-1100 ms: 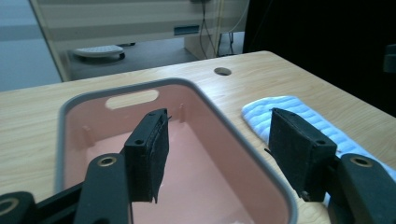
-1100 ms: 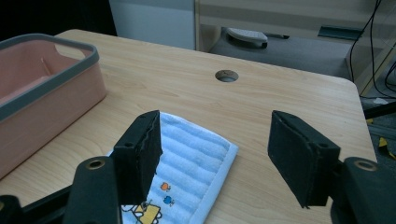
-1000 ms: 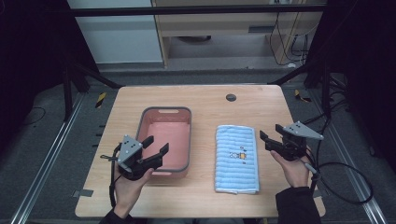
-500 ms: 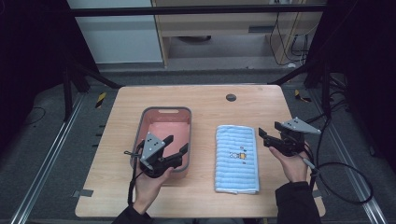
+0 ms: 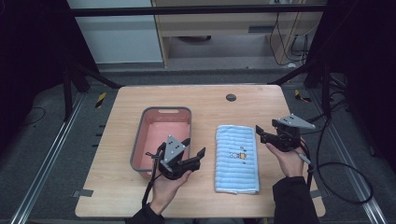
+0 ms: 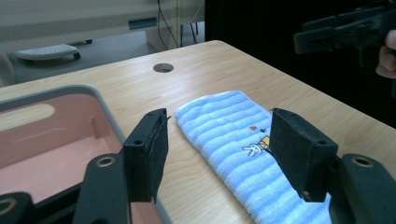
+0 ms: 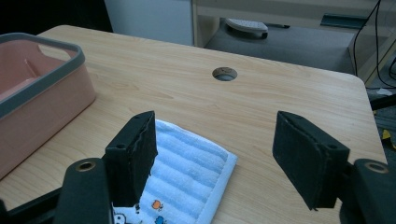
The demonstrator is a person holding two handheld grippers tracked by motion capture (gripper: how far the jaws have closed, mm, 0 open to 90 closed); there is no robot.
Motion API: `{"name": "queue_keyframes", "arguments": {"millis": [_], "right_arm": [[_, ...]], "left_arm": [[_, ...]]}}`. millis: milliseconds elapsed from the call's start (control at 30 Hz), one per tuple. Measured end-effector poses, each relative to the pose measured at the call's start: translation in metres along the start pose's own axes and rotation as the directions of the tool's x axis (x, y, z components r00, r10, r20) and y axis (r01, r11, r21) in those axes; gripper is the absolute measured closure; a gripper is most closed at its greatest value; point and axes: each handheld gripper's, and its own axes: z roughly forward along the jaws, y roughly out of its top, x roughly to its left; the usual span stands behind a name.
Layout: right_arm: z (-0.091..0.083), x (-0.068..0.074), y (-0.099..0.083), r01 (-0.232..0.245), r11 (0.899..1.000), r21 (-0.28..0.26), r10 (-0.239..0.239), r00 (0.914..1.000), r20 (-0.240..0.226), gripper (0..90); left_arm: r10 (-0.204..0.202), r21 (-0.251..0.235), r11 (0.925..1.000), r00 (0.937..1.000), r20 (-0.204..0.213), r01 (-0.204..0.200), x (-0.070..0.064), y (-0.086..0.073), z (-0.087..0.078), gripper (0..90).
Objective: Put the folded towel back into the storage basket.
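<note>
1. High view. Towel (image 5: pixel 236 158) is the landmark: a blue striped cloth that lies flat on the worktop (image 5: pixel 210 105), with its long axis running from the person's side toward the far edge. The left gripper (image 5: pixel 192 160) hovers just beside the towel's left long edge, at the near corner of the pink basket (image 5: pixel 163 137), and its jaws stand apart with nothing between them. The right gripper (image 5: pixel 262 135) hovers just beside the towel's right long edge, toward the far end, also with jaws apart and empty. So the towel lies between the two grippers, and both are near it; I judge that neither has a clear advantage, the left being nearer the middle of the towel and the right nearer its far corner.

2. Left gripper view. The towel (image 6: pixel 243 140) runs away from the jaws toward the cable hole (image 6: pixel 163 67) in the worktop, and its small printed figure sits near the right jaw. The jaws are wide and hold nothing. The basket (image 6: pixel 56 130) is on the other side from the towel.

3. Right gripper view. The far right corner of the towel (image 7: pixel 187 163) lies low between the wide, empty jaws, closer to the left jaw. I judge that a grasp here must come down on this corner, across the short edge.
</note>
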Motion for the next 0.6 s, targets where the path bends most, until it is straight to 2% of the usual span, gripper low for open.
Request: {"name": "queue_keyframes", "arguments": {"millis": [300, 600], "right_arm": [[0.011, -0.009, 0.0, -0.011, 1.0, 0.009, 0.011, 0.9996, 0.028, 30.3], [0.023, -0.016, -0.002, -0.03, 0.999, 0.018, 0.03, 0.9993, 0.025, 32.7]], "left_arm": [[-0.002, 0.026, 0.9997, 0.9997, 0.023, 0.002, -0.013, -0.008, 0.018, 37.4], [-0.007, 0.057, 0.9984, 0.9995, 0.031, 0.005, -0.023, -0.019, 0.034, 38.1]]}}
